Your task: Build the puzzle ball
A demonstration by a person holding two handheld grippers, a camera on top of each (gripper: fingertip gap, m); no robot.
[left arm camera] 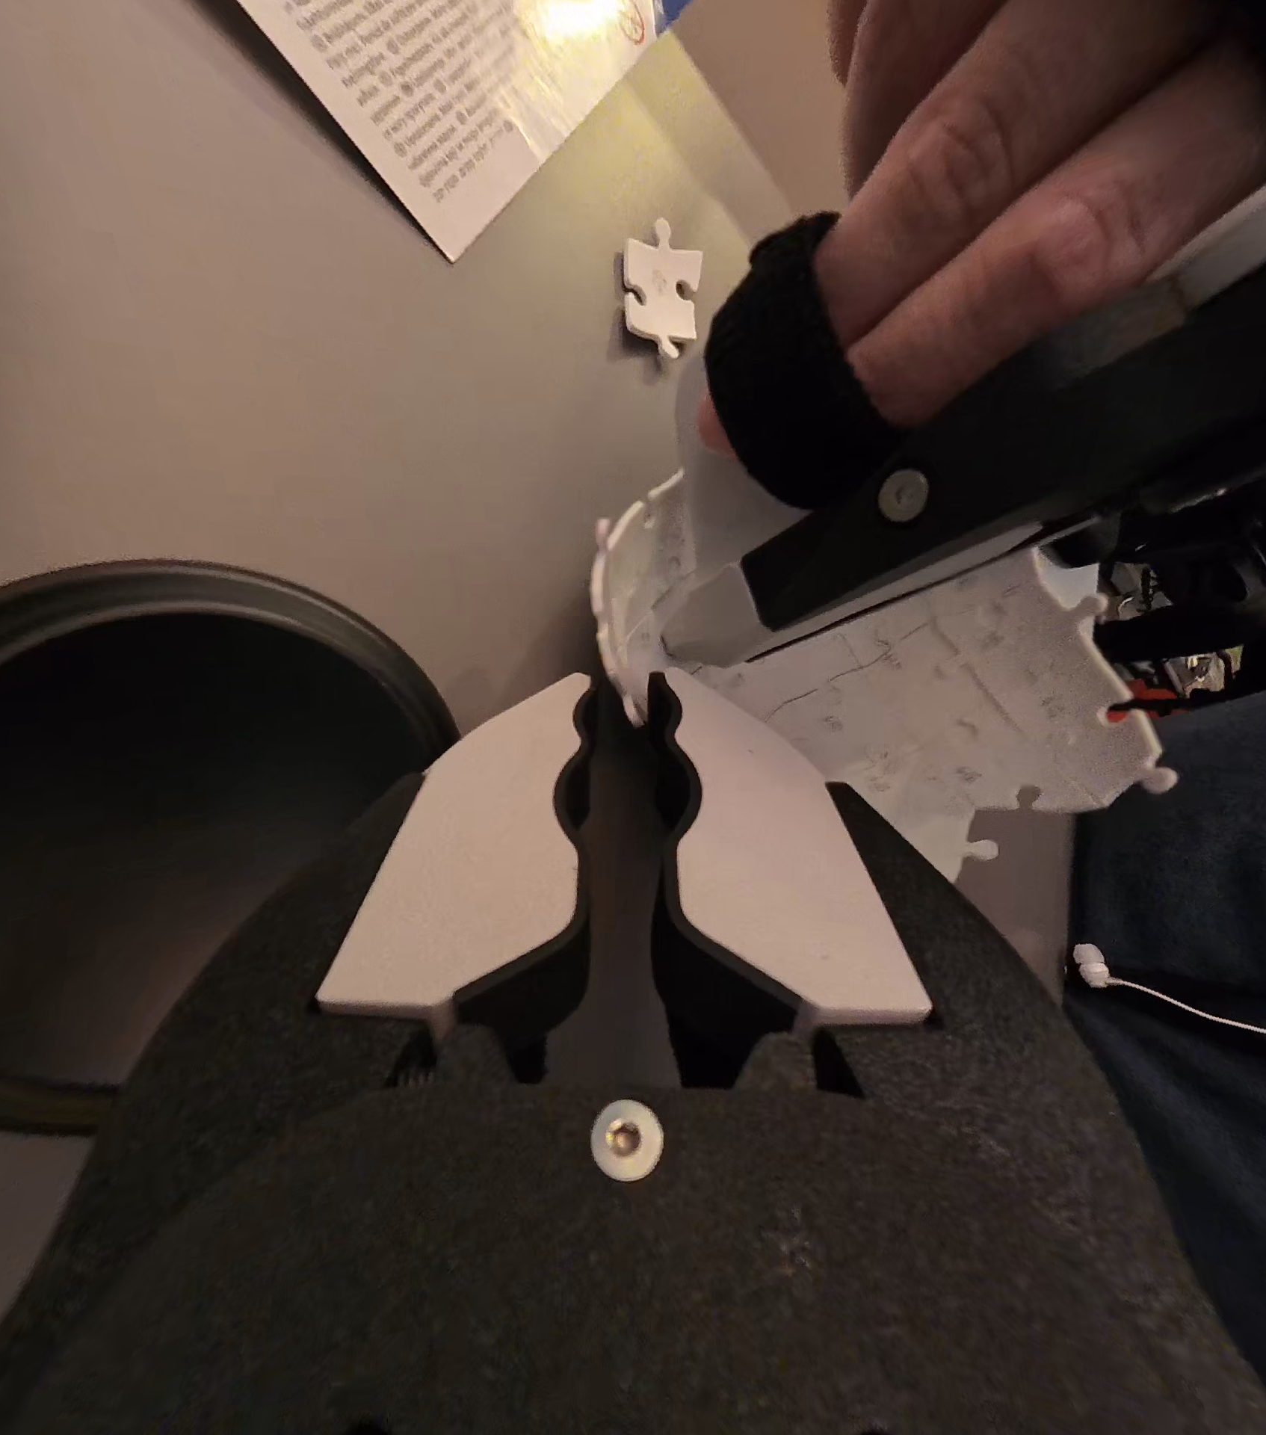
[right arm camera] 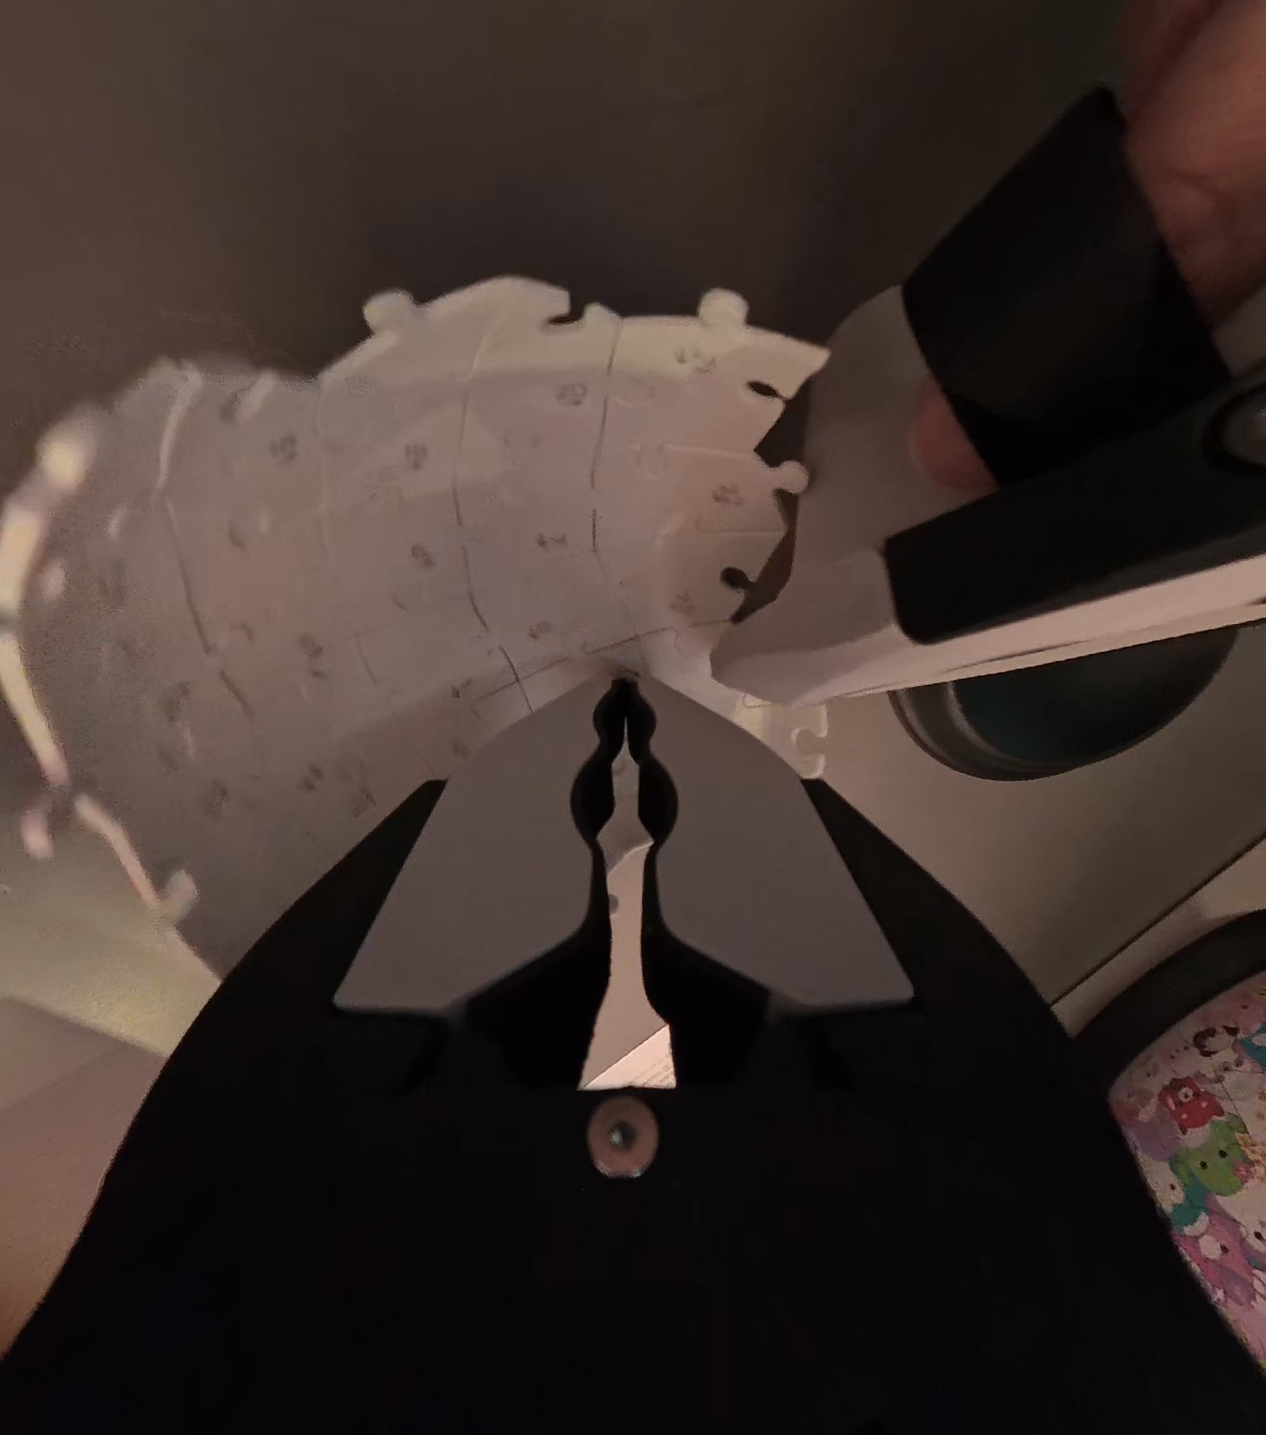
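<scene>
Nearest the lens, the left gripper (left arm camera: 624,703) has its jaws nearly together, pinching the lower rim of the curved white puzzle shell (left arm camera: 925,722). That shell, the half-built puzzle ball, hangs in the air above the grey table (left arm camera: 226,388), its blank inner face toward both cameras. From the opposite side the right gripper (right arm camera: 624,687) clamps the same rim, jaws pressed almost shut on the thin edge. Beside the table's edge sits a dark round bowl (left arm camera: 148,776), then a printed instruction sheet (left arm camera: 459,116), then one loose white puzzle piece (left arm camera: 661,289) lying flat. Two pinches on one thin rim could twist it; uneven pulling would likely pop the interlocked tabs apart.
</scene>
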